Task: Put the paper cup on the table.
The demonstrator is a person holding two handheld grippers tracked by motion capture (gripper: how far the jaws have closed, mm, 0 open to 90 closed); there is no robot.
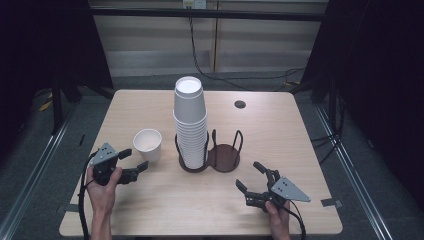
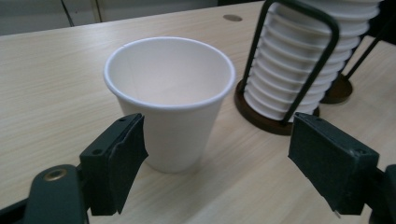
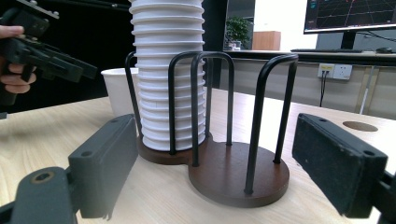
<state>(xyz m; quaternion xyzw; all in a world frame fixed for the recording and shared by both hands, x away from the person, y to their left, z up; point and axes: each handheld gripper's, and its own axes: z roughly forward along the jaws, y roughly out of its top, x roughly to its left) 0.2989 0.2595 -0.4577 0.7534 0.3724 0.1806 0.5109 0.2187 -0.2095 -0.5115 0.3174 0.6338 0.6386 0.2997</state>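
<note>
A single white paper cup (image 1: 148, 144) (image 2: 169, 100) (image 3: 117, 91) stands upright and empty on the wooden table (image 1: 280, 135). Just left of it and slightly nearer me, my left gripper (image 1: 134, 161) (image 2: 229, 163) is open, its jaws short of the cup. A tall stack of white cups (image 1: 190, 120) (image 2: 312, 65) (image 3: 170, 70) fills the left bay of a dark two-bay wire holder (image 1: 224, 157) (image 3: 238, 172); the right bay is empty. My right gripper (image 1: 251, 176) (image 3: 224, 172) is open at the front right, aimed at the holder.
A small round grommet hole (image 1: 240, 104) (image 3: 360, 126) sits in the table's far right part. Cables (image 1: 200, 65) run along the floor behind the table. Dark curtains flank both sides. A monitor (image 3: 350, 16) and desk stand beyond in the right gripper view.
</note>
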